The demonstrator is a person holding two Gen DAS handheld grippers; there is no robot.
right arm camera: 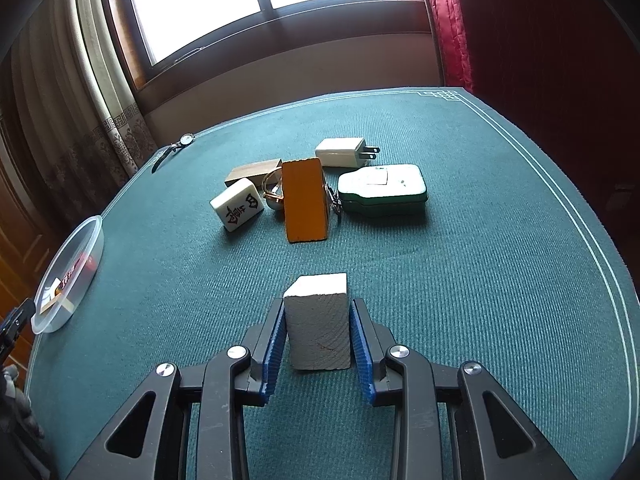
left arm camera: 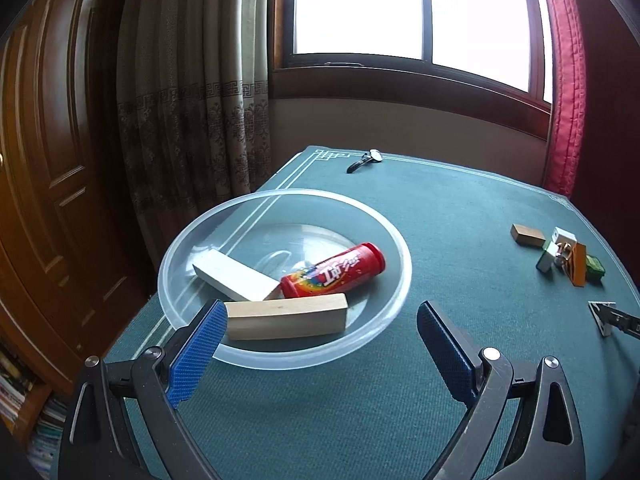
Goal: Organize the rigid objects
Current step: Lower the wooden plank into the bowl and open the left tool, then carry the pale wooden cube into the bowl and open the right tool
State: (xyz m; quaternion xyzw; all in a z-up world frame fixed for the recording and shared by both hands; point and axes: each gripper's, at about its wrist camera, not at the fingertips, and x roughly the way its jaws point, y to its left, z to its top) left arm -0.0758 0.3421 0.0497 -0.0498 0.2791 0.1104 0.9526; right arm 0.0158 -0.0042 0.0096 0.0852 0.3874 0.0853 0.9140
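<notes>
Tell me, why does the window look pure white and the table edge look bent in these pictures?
Left wrist view: the window is blown out by daylight, and the clear bowl catches pale glare. Right wrist view: the fisheye lens bows the table edge, and the corners go dark. The held block stays sharp.

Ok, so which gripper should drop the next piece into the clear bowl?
Right. The right hand-held gripper is already shut on a white block, so it only has to carry it over. The left hand-held gripper is open and holds nothing, though it hovers at the bowl.
</notes>
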